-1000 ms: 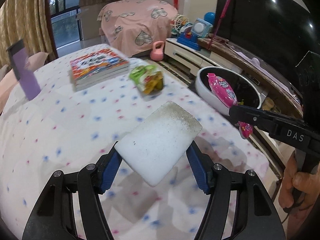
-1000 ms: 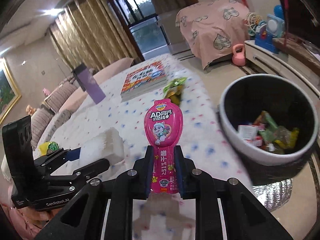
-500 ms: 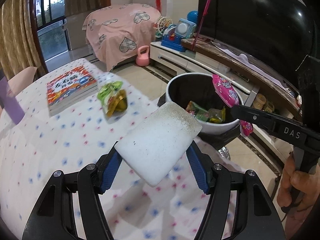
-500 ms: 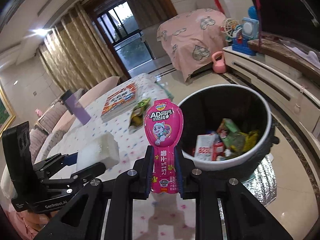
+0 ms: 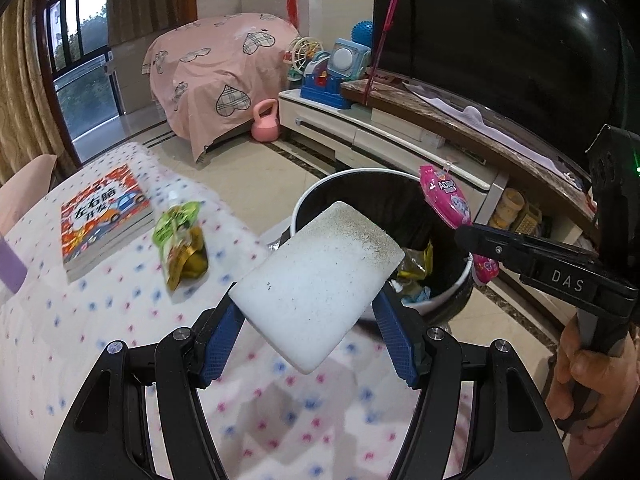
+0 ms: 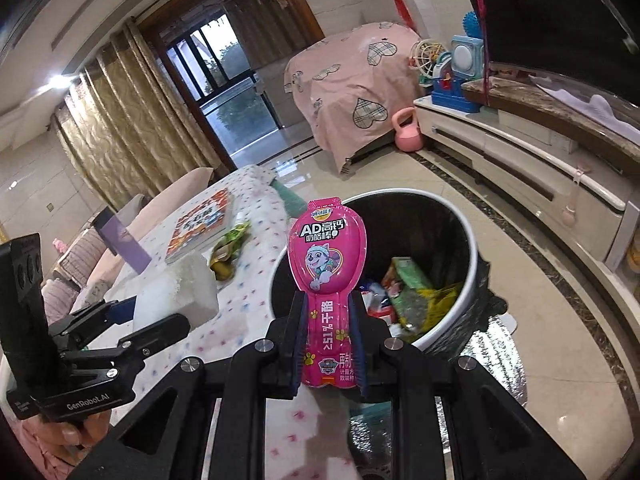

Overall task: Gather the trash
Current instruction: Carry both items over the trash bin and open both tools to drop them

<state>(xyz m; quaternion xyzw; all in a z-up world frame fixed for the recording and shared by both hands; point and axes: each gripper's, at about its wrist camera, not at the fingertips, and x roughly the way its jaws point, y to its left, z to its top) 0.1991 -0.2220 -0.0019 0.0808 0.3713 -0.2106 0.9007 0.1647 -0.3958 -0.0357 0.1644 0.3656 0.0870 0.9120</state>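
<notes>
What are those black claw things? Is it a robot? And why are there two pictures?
No robot here: a person holds a black two-finger grabber in each hand, and each grabber carries a camera looking along its fingers, so you get two pictures. The left gripper squeezes a white foam block. The right gripper pinches a pink snack wrapper with a cartoon puppy on it. Both are at the trash bin, which already has wrappers inside. On the dotted tablecloth lie a picture book and a green pouch, probably more trash to collect.
</notes>
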